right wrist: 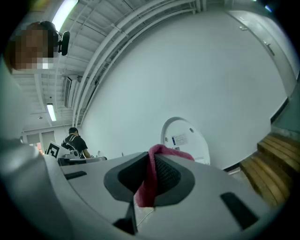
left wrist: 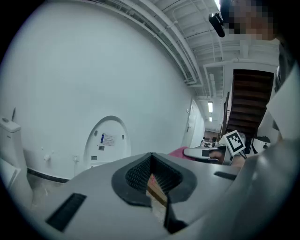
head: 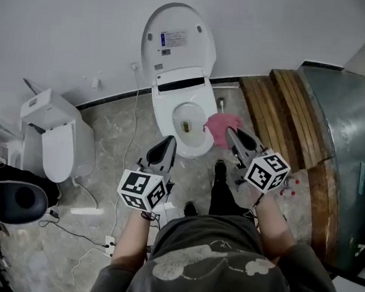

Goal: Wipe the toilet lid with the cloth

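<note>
My right gripper (right wrist: 152, 164) pinches the soft pink fabric cloth (head: 216, 127) by a fold; light and limp, it should drape easily. My left gripper (left wrist: 152, 174) is closed, empty.

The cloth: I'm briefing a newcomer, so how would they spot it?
Find the open toilet against the white wall. At its right side, the right tongs pinch the cloth. It is the only pink thing in view.

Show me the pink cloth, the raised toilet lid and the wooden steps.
pink cloth (head: 219, 123): head view, middle of the bunched fabric.
toilet lid (head: 176, 61): head view, its inner face.
wooden steps (head: 286, 112): head view, a middle plank.
</note>
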Motion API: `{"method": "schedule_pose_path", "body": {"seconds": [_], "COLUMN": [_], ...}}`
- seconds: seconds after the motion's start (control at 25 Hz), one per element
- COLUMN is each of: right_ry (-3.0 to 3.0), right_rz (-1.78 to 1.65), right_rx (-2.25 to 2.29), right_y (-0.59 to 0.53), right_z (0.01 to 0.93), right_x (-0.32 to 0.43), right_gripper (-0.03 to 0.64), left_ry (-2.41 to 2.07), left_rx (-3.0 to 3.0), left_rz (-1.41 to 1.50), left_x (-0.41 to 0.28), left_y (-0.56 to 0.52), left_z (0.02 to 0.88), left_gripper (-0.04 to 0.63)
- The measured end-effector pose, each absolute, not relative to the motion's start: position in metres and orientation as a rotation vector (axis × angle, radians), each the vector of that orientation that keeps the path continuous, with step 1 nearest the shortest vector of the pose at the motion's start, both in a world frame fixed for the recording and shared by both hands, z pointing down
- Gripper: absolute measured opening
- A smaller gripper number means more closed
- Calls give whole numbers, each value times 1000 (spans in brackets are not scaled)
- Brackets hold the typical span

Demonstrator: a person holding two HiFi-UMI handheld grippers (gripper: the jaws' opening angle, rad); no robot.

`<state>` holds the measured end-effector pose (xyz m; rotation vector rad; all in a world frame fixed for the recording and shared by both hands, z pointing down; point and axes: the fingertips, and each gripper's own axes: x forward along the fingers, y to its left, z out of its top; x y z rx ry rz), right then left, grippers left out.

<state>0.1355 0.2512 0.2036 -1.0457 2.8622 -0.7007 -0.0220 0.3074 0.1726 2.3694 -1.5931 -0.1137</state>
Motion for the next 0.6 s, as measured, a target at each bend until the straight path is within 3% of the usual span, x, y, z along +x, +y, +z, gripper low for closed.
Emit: {"method": "schedule_pose_path", "body": {"seconds": [0.6], "right_ry": [2907], "right_rz": [-754], "right_rx": [-868], "right_y": [120], "right_z": [211], "right_x": [122], "right_gripper": [40], "left_ry": [-1715], "left_rx": [2257], "left_rz": [-76], "left_x": [-23], "left_y": [193], "left_z": [181], "left_gripper": [8]}}
